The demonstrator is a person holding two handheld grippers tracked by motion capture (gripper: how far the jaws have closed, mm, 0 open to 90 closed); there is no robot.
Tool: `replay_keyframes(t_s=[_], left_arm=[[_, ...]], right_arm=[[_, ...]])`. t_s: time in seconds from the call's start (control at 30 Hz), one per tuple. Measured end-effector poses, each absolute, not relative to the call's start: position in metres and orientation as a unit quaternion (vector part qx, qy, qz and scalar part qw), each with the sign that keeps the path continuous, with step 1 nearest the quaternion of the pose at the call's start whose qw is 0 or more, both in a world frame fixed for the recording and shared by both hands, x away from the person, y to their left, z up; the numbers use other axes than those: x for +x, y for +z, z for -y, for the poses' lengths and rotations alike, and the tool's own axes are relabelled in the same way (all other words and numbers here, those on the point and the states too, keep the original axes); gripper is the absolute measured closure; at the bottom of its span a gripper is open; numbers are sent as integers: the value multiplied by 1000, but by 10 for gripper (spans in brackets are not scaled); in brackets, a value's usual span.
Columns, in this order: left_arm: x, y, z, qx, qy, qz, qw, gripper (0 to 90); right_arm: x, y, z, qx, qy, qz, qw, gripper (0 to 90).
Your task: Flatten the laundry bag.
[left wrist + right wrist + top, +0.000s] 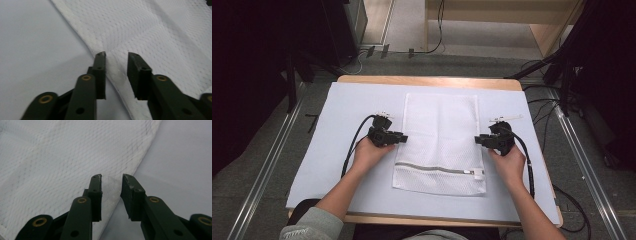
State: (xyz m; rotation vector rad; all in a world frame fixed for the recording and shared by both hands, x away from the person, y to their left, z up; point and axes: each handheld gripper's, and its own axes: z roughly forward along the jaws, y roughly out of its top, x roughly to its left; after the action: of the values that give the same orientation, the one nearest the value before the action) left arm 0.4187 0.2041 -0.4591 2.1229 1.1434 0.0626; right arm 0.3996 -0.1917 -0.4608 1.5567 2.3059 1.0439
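White mesh laundry bag (439,140), flat at mid-surface (352,100). Straddled its side hems with left gripper (404,136) and right gripper (477,140), jaws apart, nothing clamped. Needed deep, matching bites on both hems.

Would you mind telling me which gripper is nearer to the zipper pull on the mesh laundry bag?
Right. The zipper pull sits at the bag's near right corner, just below the right gripper at the bag's right edge. The left gripper is at the opposite edge, farther off.
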Motion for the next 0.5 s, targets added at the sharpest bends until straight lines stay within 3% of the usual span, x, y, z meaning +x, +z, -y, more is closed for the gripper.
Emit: replay_keyframes(t_s=[0.07, 0.1, 0.13, 0.3, 0.5], left_arm=[[420, -460, -204, 825, 30, -441, 354, 789], [420, -460, -205, 825, 29, -439, 354, 865], [421, -461, -206, 824, 21, -440, 356, 884], [422, -459, -207, 827, 16, -438, 354, 900], [420, -450, -223, 821, 25, -450, 349, 900]], right_arm=[[399, -462, 190, 518, 344, -779, 88, 717], [401, -464, 190, 520, 340, -779, 84, 734], [401, -466, 190, 520, 340, -779, 81, 755], [402, -467, 183, 509, 333, -790, 79, 894], [403, -466, 174, 495, 337, -798, 70, 900]])
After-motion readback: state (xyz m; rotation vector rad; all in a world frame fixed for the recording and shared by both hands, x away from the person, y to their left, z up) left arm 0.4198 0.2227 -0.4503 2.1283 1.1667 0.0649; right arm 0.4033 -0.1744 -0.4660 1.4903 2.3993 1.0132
